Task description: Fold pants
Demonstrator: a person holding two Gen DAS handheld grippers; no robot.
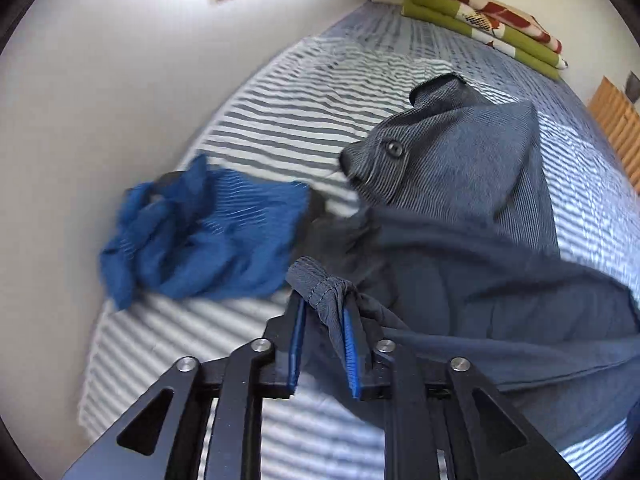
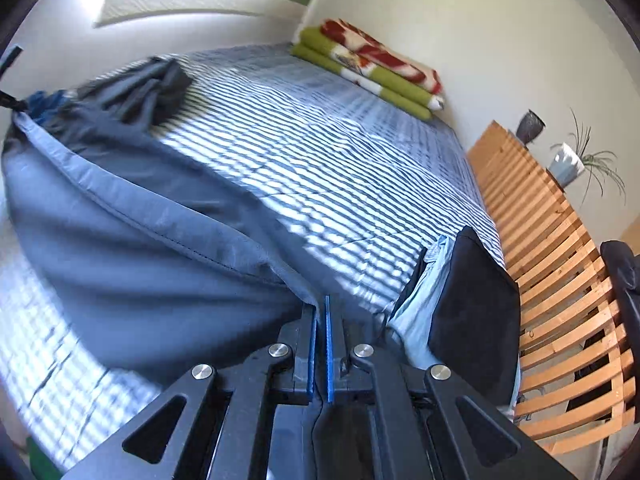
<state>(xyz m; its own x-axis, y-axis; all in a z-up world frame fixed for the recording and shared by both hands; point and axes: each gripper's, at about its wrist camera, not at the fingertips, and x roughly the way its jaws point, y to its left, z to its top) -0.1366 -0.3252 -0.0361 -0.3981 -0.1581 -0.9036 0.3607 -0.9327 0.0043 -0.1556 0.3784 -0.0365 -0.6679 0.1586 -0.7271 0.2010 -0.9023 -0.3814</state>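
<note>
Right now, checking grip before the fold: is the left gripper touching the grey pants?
Touching. The left wrist view shows the left gripper clamped on a bunched hem of the grey pants.

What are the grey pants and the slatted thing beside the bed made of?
The grey pants look like thin woven cloth, matte, maybe cotton: fine ribbed lines, stitched hems and soft folds show. The slatted frame beside the bed looks like light bare wood, perhaps pine: orange-tan boards with a dull finish.

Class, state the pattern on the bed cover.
Blue-and-white stripes on the bed cover, clearest in the right wrist view.
</note>
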